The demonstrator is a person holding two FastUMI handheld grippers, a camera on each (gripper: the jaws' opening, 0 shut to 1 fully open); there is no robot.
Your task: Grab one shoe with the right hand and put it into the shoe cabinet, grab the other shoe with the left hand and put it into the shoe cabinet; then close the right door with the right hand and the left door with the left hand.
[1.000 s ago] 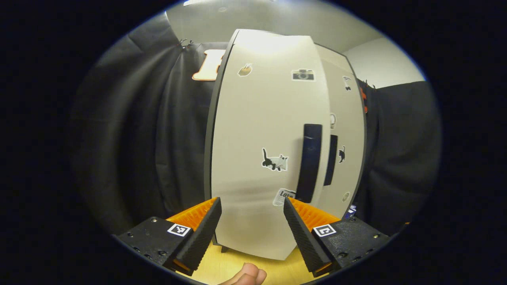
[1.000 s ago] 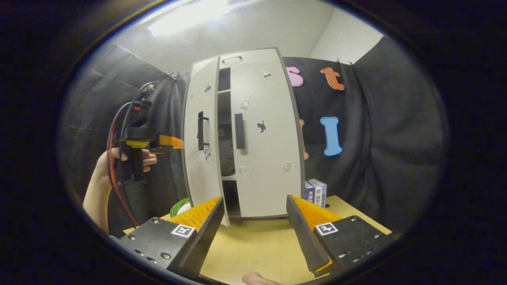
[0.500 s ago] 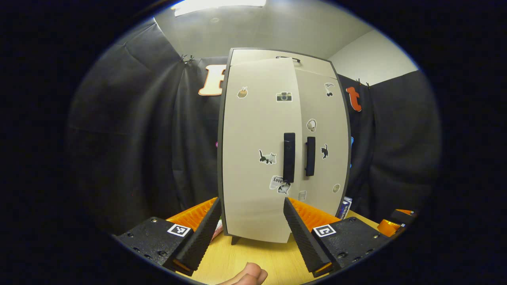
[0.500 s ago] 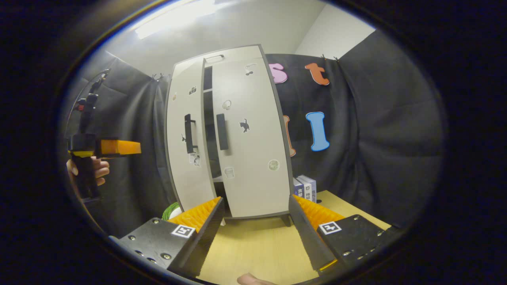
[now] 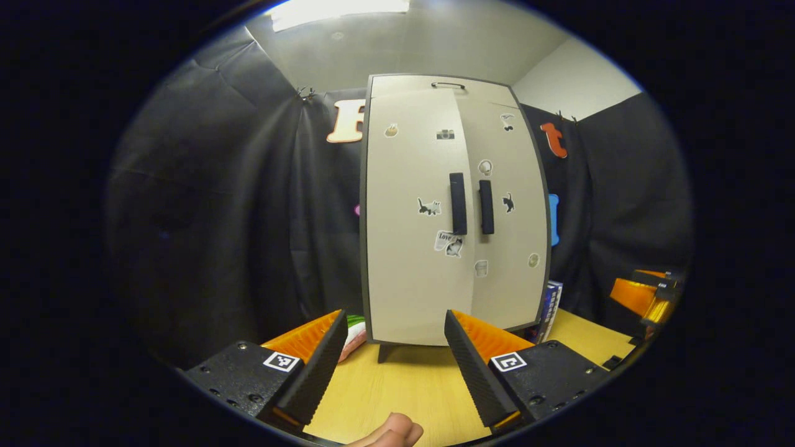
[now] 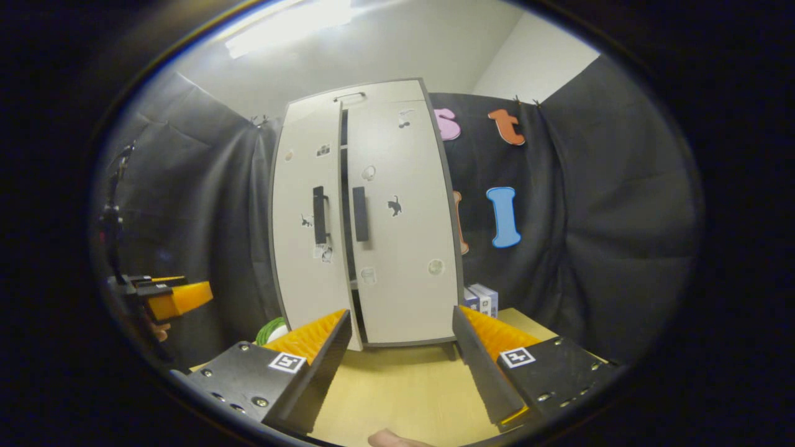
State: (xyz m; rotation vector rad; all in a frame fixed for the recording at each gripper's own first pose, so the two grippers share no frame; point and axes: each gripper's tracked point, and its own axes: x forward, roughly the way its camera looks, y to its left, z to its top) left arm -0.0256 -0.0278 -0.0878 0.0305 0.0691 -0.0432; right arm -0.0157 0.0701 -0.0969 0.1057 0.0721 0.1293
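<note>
Grippers both held low over the yellow table (image 5: 397,385), level, aimed at the cabinet (image 5: 453,205), well back from it. Left gripper (image 5: 392,363) spread wide, grasping nothing, a fingertip (image 5: 391,433) of the holding hand at the bottom edge; right gripper (image 6: 397,363) likewise spread and empty. From the right gripper view, left gripper (image 6: 177,298) seen far off at the left edge, pointing toward the cabinet, state there unclear. From the left gripper view, right gripper (image 5: 640,295) seen at the right edge. Cabinet standing upright on short legs at the table's back, long axis vertical, front facing the grippers. Right door (image 6: 404,217) flush shut. Left door (image 6: 307,223) nearly shut, a thin dark gap left along the middle seam, seen from the right gripper view. Two black vertical handles (image 5: 458,203) side by side at the seam. Small stickers scattered on both doors. Shoes not visible, inside hidden. Books (image 6: 481,297) upright just right of the cabinet; green and white object (image 6: 271,329) at its left foot.
</note>
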